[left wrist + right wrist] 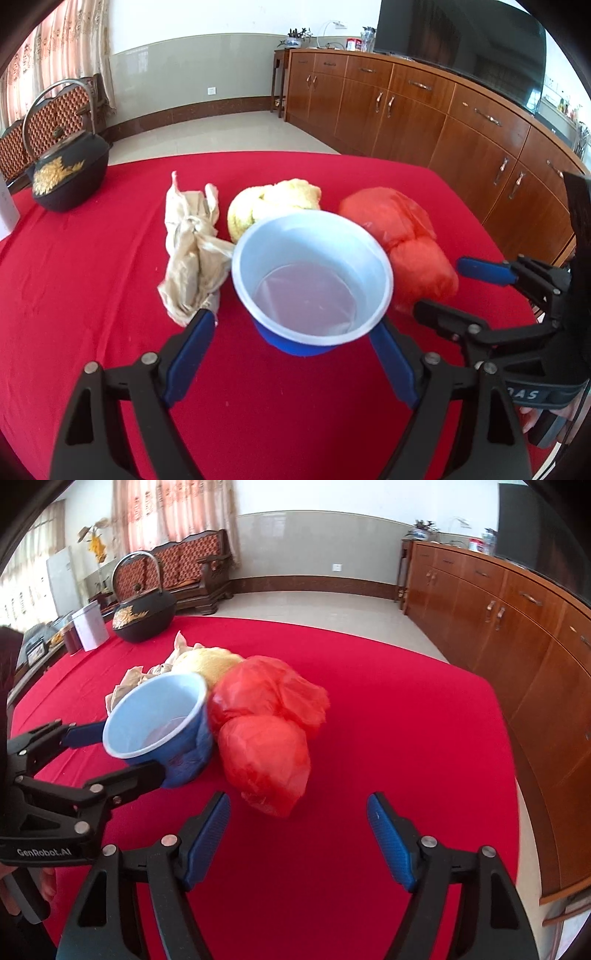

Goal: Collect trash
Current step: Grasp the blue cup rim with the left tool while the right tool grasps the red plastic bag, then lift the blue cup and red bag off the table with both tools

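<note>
A light blue plastic cup (310, 273) stands on the red tablecloth (92, 295) with nothing in it. My left gripper (295, 325) is open around it: the right pad sits under the rim, and a strip of cloth shows between the left pad and the cup wall. Behind the cup lie a crumpled beige bag (192, 251), a yellow lump (273, 203) and a red plastic bag (399, 236). In the right wrist view my right gripper (299, 823) is open just short of the red bag (266, 731), with nothing between its fingers. The cup (159, 716) touches that bag's left side.
A black iron kettle (68, 177) with a gold pattern stands at the table's far left, and a white box (90, 627) is beside it. A long wooden cabinet (443, 122) runs along the right, past the table's edge. A person's hand (46, 884) holds the left gripper.
</note>
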Action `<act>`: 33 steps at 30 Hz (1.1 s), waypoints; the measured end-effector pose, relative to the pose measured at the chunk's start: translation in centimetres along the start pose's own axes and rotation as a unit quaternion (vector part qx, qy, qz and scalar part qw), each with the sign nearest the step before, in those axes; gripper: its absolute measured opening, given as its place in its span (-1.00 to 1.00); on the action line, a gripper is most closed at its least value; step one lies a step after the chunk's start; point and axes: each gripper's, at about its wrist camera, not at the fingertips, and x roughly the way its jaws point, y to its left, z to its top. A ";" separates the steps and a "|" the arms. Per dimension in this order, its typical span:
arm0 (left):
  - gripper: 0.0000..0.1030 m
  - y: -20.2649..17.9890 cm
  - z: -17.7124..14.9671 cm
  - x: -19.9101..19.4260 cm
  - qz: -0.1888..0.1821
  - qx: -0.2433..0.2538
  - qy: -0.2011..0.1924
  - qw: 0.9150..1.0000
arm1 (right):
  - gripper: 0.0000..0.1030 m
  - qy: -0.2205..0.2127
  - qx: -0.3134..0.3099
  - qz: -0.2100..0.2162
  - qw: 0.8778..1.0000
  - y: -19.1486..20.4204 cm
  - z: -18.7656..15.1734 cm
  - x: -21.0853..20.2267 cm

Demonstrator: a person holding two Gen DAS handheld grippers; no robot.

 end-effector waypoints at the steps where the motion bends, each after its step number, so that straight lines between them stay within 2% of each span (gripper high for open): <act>1: 0.67 0.1 0.1 0.0 0.000 0.002 -0.001 1.000 | 0.40 0.001 -0.003 0.001 1.000 0.1 0.2 0.3; 3: 0.67 0.4 0.1 0.0 -0.006 0.002 -0.001 1.000 | 0.30 0.003 -0.011 0.006 1.000 0.2 0.8 0.9; 5: 0.64 0.7 0.1 0.0 -0.012 -0.001 -0.002 1.000 | 0.05 0.004 -0.017 0.010 1.000 0.2 1.3 1.3; 6: 0.53 0.5 0.4 0.3 -0.018 -0.001 -0.002 1.000 | -0.29 0.006 -0.017 0.013 1.000 0.1 1.4 1.5; 7: 0.46 0.4 0.4 0.5 -0.027 -0.004 0.000 1.000 | -0.72 0.006 -0.018 0.015 1.000 0.2 1.5 1.6; 8: 0.28 0.3 0.5 0.8 -0.032 -0.006 0.003 0.999 | -0.82 0.004 -0.018 0.014 1.000 0.1 1.4 1.6; 10: 0.22 -0.1 0.5 1.0 -0.030 -0.004 0.001 1.000 | -0.92 -0.001 -0.009 0.014 1.000 -0.1 1.2 1.5; 13: 0.15 -0.1 0.3 0.7 -0.037 -0.005 -0.002 0.999 | -0.96 -0.009 0.009 0.015 1.000 -0.9 0.5 0.6; 14: 0.03 0.0 0.2 0.4 -0.037 -0.005 -0.008 0.999 | -0.96 -0.009 0.010 0.015 1.000 -1.1 0.2 0.3; 15: -0.45 0.0 0.2 0.3 -0.038 -0.005 -0.009 0.999 | -0.96 -0.010 0.011 0.016 1.000 -1.2 0.0 -0.1; 16: -0.73 0.2 0.1 0.1 -0.043 -0.006 -0.005 0.999 | -0.96 -0.012 0.011 0.017 1.000 -1.3 -0.2 -0.5; 17: -0.85 0.4 -0.1 -0.1 -0.048 -0.007 -0.002 0.999 | -0.96 -0.013 0.009 0.017 1.000 -1.3 -0.4 -1.0; 19: -0.85 0.2 -0.4 0.0 -0.033 0.008 0.009 0.999 | -0.96 -0.009 0.005 0.022 1.000 -1.2 -0.8 -1.4; 20: -0.81 0.1 -0.5 0.2 -0.033 0.012 0.019 0.999 | -0.96 0.002 0.001 0.028 1.000 -1.1 -1.2 -1.5; 21: -0.55 0.1 -0.6 0.1 -0.027 0.011 0.015 0.999 | -0.95 0.016 -0.004 0.030 0.999 -1.0 -1.6 -1.4; 22: -0.21 0.0 -0.7 0.0 -0.023 0.012 0.011 1.000 | -0.85 0.019 -0.008 0.027 0.999 -0.9 -1.9 -1.5; 23: 0.43 0.0 -0.7 0.1 -0.014 0.013 0.011 1.000 | -0.67 0.022 -0.013 0.014 1.000 -0.9 -2.3 -1.5; 24: 0.78 -0.1 -0.6 -0.1 -0.006 0.012 0.005 1.000 | 0.05 0.020 -0.014 0.001 1.000 -0.9 -2.4 -1.6; 25: 0.79 -0.1 -0.4 -0.4 -0.008 0.009 -0.010 1.000 | 0.63 0.014 -0.009 -0.007 1.000 -1.2 -2.5 -1.8; 26: 0.79 -0.2 -0.2 -0.5 -0.010 0.009 -0.018 1.000 | 0.66 0.000 -0.002 -0.010 1.000 -1.5 -2.6 -2.2; 29: 0.79 -0.3 0.5 0.1 -0.004 0.009 -0.019 1.000 | 0.60 0.000 0.014 0.004 1.000 -2.2 -1.9 -1.7; 30: 0.79 -0.1 0.7 0.4 -0.005 0.007 -0.017 1.000 | 0.41 -0.001 0.014 0.007 1.000 -2.2 -1.5 -1.3; 32: 0.78 -0.3 1.1 1.2 -0.006 0.004 -0.014 1.000 | -0.28 0.005 0.013 0.022 1.000 -2.6 -0.5 -0.2; 33: 0.78 -0.3 1.2 1.5 -0.008 0.001 -0.010 1.000 | -0.90 0.009 0.018 0.036 0.999 -2.8 -0.1 0.3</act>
